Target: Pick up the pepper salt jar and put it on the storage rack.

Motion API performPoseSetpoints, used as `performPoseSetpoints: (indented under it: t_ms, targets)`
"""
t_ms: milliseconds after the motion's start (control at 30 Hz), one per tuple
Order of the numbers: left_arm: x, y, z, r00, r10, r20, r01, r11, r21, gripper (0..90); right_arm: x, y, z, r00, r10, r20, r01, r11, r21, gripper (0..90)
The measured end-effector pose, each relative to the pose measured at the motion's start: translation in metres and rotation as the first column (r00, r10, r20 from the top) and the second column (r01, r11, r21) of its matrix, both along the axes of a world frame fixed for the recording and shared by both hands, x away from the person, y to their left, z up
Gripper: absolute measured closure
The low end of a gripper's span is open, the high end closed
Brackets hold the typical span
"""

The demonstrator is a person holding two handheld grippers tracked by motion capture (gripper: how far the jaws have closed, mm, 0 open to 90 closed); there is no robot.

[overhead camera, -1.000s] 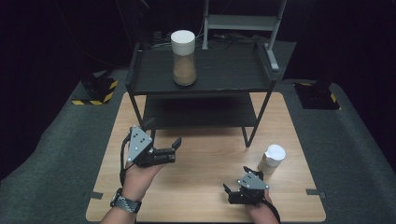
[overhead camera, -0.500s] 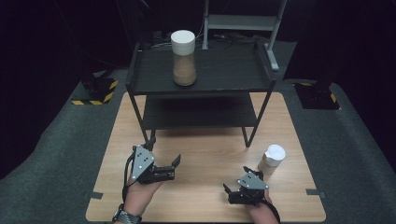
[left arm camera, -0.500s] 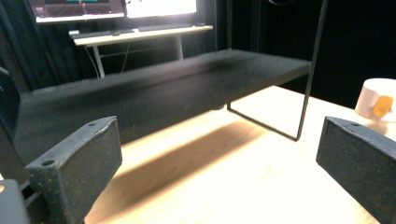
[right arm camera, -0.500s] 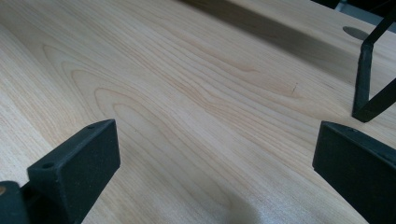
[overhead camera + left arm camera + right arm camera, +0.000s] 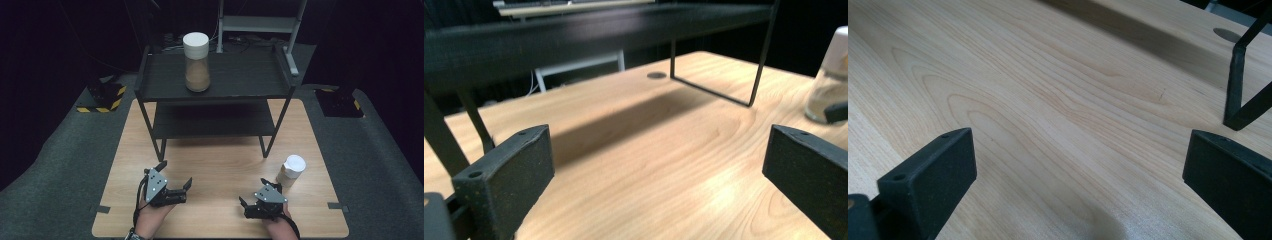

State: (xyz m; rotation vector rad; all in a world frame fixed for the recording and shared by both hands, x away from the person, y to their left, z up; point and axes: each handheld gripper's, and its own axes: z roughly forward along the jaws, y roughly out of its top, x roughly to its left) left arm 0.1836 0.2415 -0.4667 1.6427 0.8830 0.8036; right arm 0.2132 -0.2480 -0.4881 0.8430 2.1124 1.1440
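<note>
Both grippers sit low in the frame on the table (image 5: 220,150): the left gripper (image 5: 176,186) at lower left, the right gripper (image 5: 250,206) at lower centre-right, each with its jaws spread wide and holding nothing, as if parked. The small jar (image 5: 291,170) stands just up and right of the right gripper, probably handy for a grab. A tall jar (image 5: 196,61) stands on the shelf (image 5: 250,80), upper centre.

A table (image 5: 220,165) sits in the middle, with a two-level shelf (image 5: 215,77) standing on its far half. On the shelf's top level, left of centre, stands a tall jar (image 5: 196,61). Down on the tabletop, a small jar (image 5: 291,170) stands near the right edge, in front of the shelf's right leg. The left gripper (image 5: 175,186) sits at the near left, the right gripper (image 5: 251,204) at the near right, just beside the small jar.
</note>
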Motion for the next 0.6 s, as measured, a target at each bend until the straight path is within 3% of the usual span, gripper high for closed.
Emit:
performPoseSetpoints:
  t_ms: [367,600]
  targets:
    - [0.004,-0.002,-0.019,0.9948,0.014,-0.101,-0.008,0.9979,0.065,0.4,-0.001,0.001,0.000,1.0000,-0.006,0.000,0.006,1.000,-0.004,0.0]
    - [0.011,-0.007,-0.023,0.9847,0.027,-0.172,0.000,0.9883,0.153,0.4,0.001,0.002,0.001,0.9999,-0.009,-0.007,0.009,1.000,-0.009,0.0]
